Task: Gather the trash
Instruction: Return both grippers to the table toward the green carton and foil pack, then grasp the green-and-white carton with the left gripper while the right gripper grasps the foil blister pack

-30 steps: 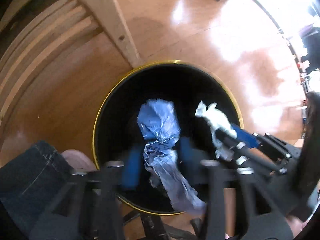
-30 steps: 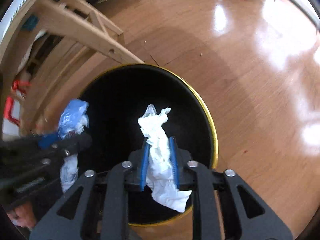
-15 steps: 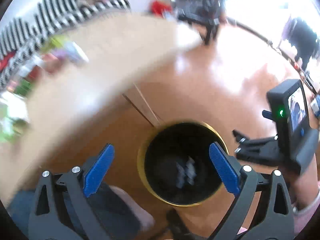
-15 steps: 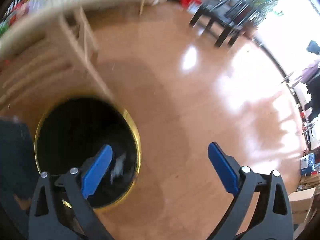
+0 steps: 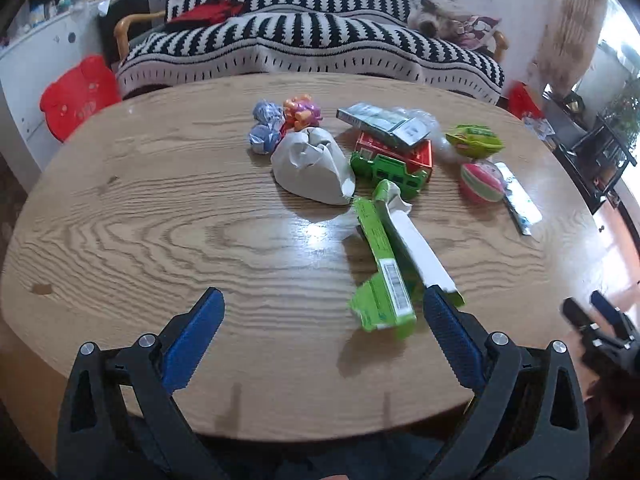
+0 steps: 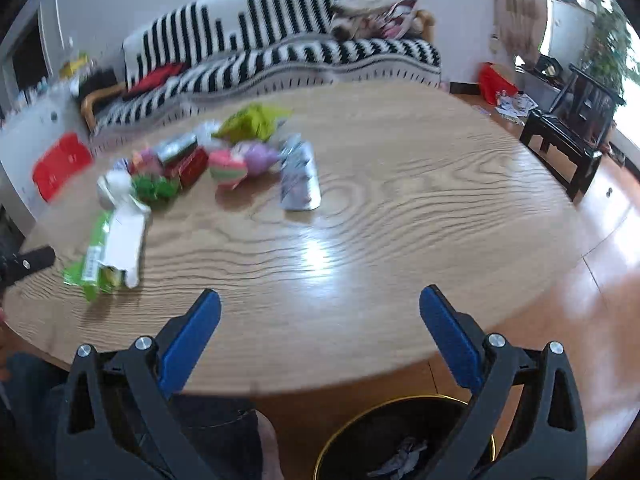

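Now both claws over near edge of oval wooden worktop (image 5: pixel 160 208). Left claw (image 5: pixel 322 344) spread wide, nothing between pads; jaws just opened. Right claw (image 6: pixel 320 340) likewise released and empty, jaws just opened. Trash on worktop: flattened green carton (image 5: pixel 380 272) nearest left claw, crumpled grey paper (image 5: pixel 310 168) beyond it, silver wrapper (image 6: pixel 300 180) mid-worktop. Black bin (image 6: pixel 400 440) with gold rim on floor below worktop edge, crumpled scraps inside.
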